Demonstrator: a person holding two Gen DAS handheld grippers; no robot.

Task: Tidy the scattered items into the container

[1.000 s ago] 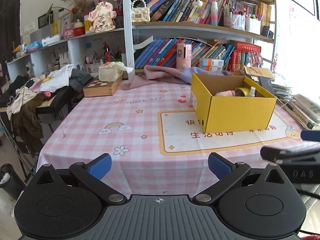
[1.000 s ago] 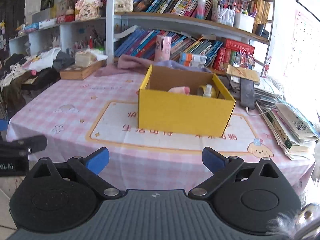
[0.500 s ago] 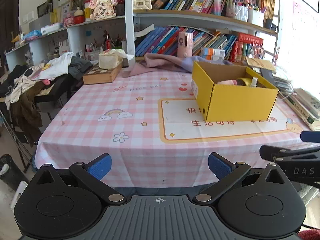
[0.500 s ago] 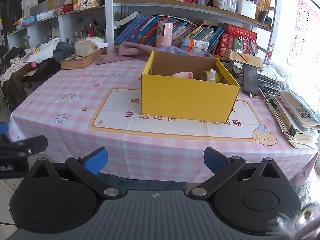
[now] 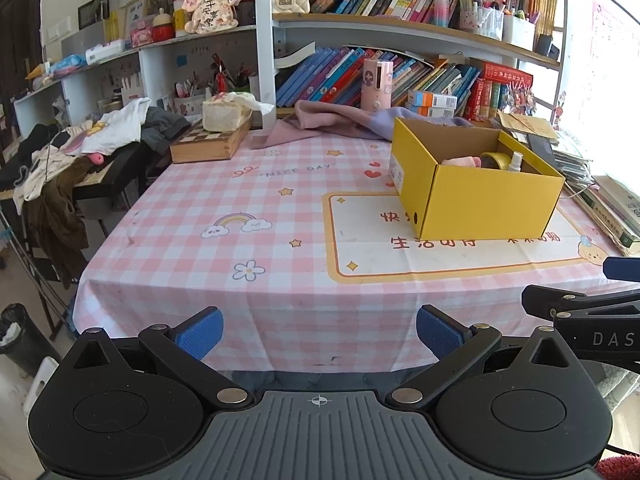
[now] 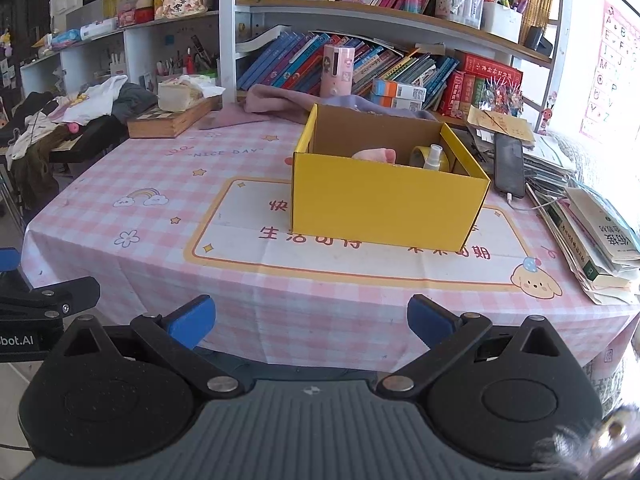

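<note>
1. Left wrist view: my left gripper (image 5: 319,332) sits off the near table edge, its blue pads spread wide with nothing between them. The yellow box (image 5: 476,200) stands on the right half of the pink checked tablecloth (image 5: 248,216), over the printed cream panel.
2. Inside the box I can make out a pink item (image 5: 462,161), a yellow tape roll (image 5: 494,158) and a small spray bottle (image 5: 515,161). Only their tops clear the front wall; what lies lower is hidden.
3. The right gripper (image 5: 584,312) enters at the right border, cut off by the frame. A stack of books (image 5: 612,208) crowds the table's right edge, just beside the box.
4. Open cloth lies left of the box and in front of it. A wooden chess box (image 5: 208,142) and a pink cloth (image 5: 320,124) line the far edge.
5. Right wrist view: my right gripper (image 6: 311,322) is likewise wide apart and holding nothing, short of the near table edge. The box is straight ahead, the same three items showing above its rim.
6. A dark phone (image 6: 509,166) lies right of the box, apart from it, on papers. The left gripper is partly cut off at the left border. A blurred shape fills the bottom right corner; I cannot identify it.
</note>
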